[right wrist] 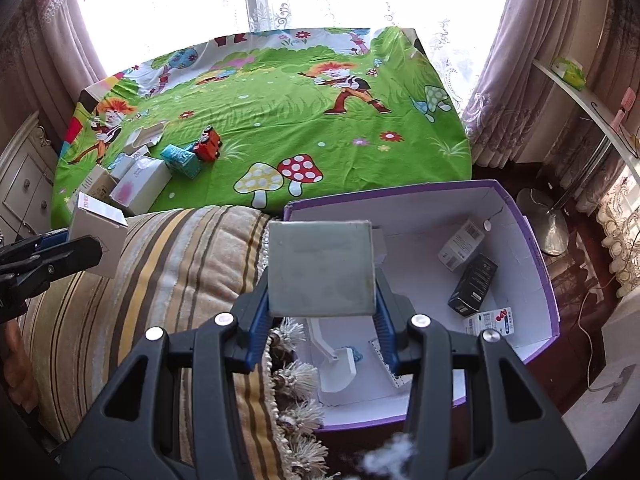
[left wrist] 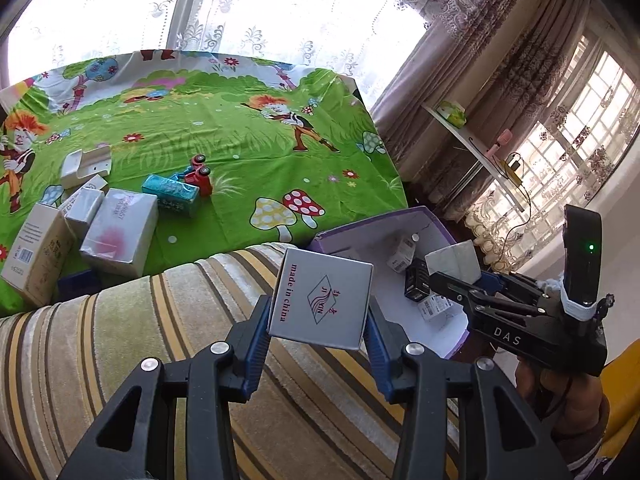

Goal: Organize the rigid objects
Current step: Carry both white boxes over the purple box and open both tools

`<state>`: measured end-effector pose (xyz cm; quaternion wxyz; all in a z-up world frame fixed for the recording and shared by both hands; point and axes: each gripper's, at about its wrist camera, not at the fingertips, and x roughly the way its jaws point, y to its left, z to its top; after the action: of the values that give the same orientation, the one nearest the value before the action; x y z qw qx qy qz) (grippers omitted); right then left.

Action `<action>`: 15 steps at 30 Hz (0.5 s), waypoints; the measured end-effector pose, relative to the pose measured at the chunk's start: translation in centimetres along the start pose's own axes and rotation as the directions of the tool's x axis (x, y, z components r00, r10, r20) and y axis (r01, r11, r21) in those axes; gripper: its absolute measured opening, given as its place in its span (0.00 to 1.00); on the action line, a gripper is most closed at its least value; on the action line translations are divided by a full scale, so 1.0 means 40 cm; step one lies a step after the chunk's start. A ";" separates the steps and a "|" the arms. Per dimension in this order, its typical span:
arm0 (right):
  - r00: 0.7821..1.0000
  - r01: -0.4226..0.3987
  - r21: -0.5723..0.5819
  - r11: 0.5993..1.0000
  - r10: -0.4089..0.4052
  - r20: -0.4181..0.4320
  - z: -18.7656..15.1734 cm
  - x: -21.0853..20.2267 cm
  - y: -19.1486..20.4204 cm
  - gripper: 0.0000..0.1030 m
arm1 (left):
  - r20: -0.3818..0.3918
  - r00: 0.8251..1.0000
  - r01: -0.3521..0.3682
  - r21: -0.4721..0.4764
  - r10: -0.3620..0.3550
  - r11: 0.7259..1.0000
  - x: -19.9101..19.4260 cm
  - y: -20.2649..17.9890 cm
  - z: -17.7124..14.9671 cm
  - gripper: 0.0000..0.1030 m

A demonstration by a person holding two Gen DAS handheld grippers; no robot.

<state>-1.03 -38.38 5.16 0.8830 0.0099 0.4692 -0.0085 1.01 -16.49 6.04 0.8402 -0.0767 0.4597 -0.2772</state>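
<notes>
A silver-grey carton printed "made in china" point(left wrist: 320, 304) is clamped between the blue pads of the left tongs point(left wrist: 318, 334) and is held over a striped cushion point(left wrist: 120, 340). A plain grey-green box point(right wrist: 322, 268) is gripped in the same way by the right tongs point(right wrist: 322, 320), and it is held at the near-left edge of an open purple storage box point(right wrist: 536, 240) with a white interior. Inside that storage box, a white barcode carton point(right wrist: 460, 244), a black carton point(right wrist: 472, 284) and a small white packet with red marks point(right wrist: 490, 320) are seen lying close together by the right wall, while a white scoop-shaped piece point(right wrist: 336, 364) is seen nearer the front. Beyond the cushion, a tabletop covered by a green cartoon cloth point(left wrist: 240, 132) is seen; on its left part a cluster of pale cartons point(left wrist: 116, 228), a teal box point(left wrist: 172, 194) and a red toy car point(left wrist: 198, 174) are left, the car touching the teal box.
</notes>
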 end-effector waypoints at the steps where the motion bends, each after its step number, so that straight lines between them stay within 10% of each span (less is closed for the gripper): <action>1: 1.000 0.005 0.007 1.000 -0.005 -0.003 -0.004 0.001 -0.011 0.48 | -0.007 1.000 0.008 0.008 -0.008 1.000 0.008 -0.011 0.002 0.44; 15: 0.995 0.096 0.057 0.994 -0.095 -0.013 -0.025 0.003 -0.091 0.48 | -0.067 0.994 0.088 0.075 -0.083 0.993 0.091 -0.122 0.012 0.44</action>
<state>-1.89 -42.00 4.46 0.8785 0.0130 0.4732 -0.0642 1.00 -22.58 5.52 0.8148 -0.0545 0.4713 -0.3331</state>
